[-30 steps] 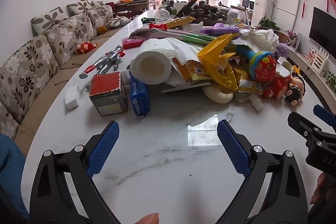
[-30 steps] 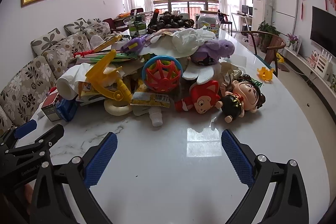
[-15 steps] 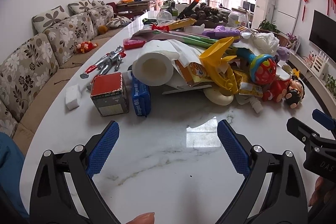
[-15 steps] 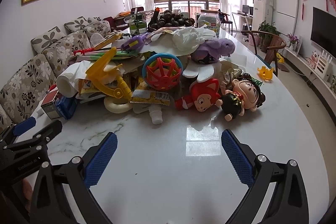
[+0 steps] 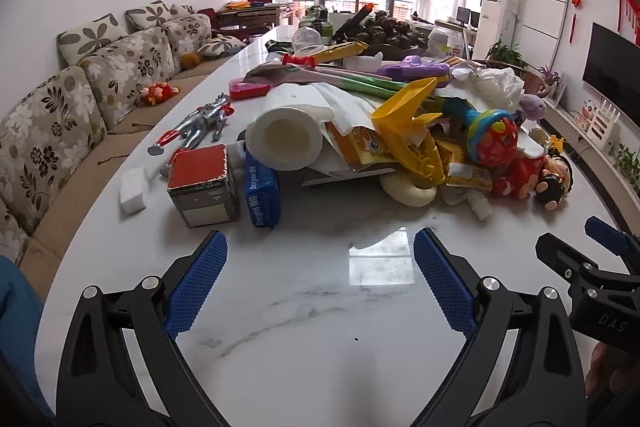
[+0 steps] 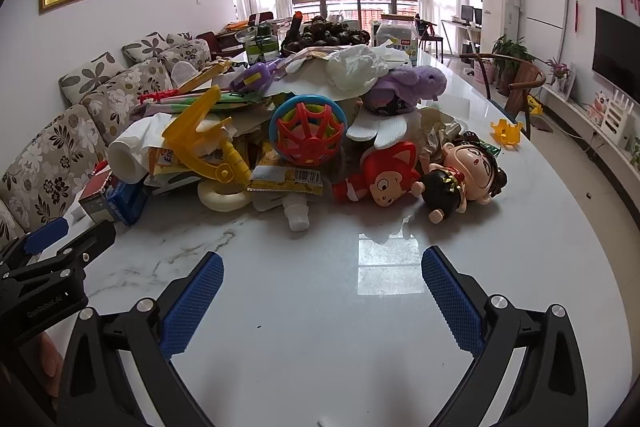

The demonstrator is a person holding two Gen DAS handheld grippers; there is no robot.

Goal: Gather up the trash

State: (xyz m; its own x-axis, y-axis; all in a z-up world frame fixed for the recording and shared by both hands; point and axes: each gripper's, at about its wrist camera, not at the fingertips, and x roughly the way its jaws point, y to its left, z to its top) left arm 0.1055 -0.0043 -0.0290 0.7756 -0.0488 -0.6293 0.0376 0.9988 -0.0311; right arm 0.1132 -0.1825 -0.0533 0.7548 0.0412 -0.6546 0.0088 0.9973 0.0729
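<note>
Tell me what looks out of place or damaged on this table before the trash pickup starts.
The red-topped box has a chipped, worn lid edge. A yellow snack wrapper and a white spout pouch lie among toys, under the heap's front edge. A small yellow toy piece sits alone, apart from the pile.

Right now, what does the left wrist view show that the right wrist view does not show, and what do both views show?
Only the left wrist view shows the silver robot figure, the white foam block and the red flat case.

Only the right wrist view shows the small yellow crown piece, apart from the pile, and the wooden chair.

Both views show the yellow toy shovel, the paper roll, the red fox toy, the doll, and both open hand-held grippers over the marble table.
</note>
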